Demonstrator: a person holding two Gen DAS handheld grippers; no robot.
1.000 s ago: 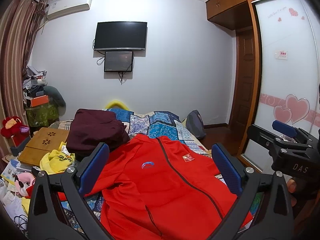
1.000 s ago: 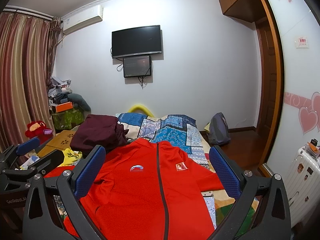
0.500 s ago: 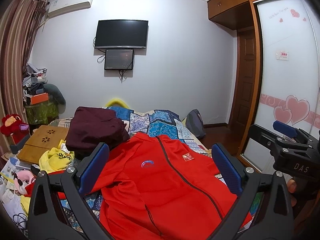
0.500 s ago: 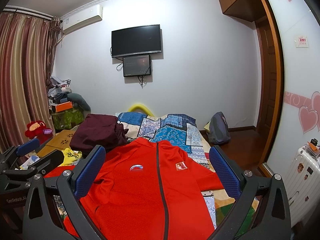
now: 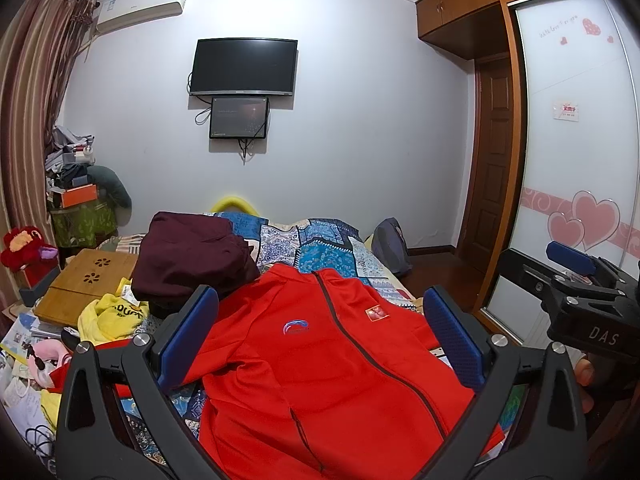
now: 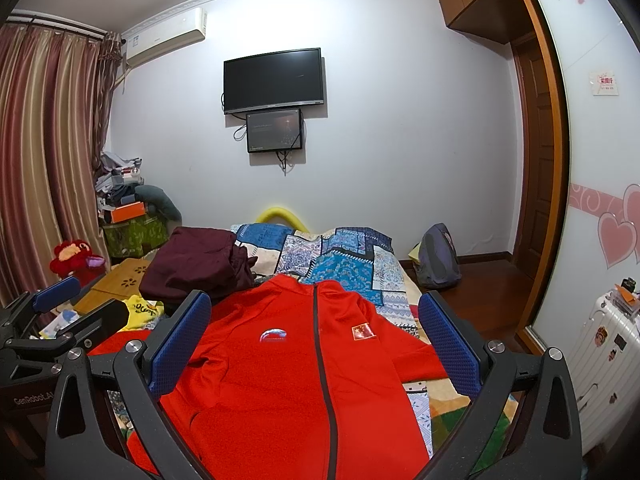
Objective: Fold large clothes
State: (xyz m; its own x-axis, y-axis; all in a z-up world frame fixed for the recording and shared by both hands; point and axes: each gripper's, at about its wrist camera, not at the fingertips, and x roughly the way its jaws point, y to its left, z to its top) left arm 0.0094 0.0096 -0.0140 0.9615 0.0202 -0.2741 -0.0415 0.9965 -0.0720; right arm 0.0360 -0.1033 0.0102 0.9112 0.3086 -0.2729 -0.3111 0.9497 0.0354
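A red zip-up jacket (image 5: 320, 360) lies spread flat, front up, on the patchwork bedspread (image 5: 320, 244); it also shows in the right wrist view (image 6: 288, 376). My left gripper (image 5: 320, 336) is open and empty, held above the jacket's chest. My right gripper (image 6: 316, 340) is open and empty, also above the jacket. The right gripper shows at the right edge of the left wrist view (image 5: 572, 280); the left gripper shows at the left edge of the right wrist view (image 6: 60, 320).
A folded maroon garment (image 5: 192, 252) lies at the bed's far left. A yellow garment (image 5: 112, 316), a wooden lap desk (image 5: 88, 280) and clutter sit left of the bed. A backpack (image 6: 438, 256) and white suitcase (image 6: 600, 360) stand on the right.
Both grippers stay open above the jacket; the views have shifted only slightly. The jacket has not moved.
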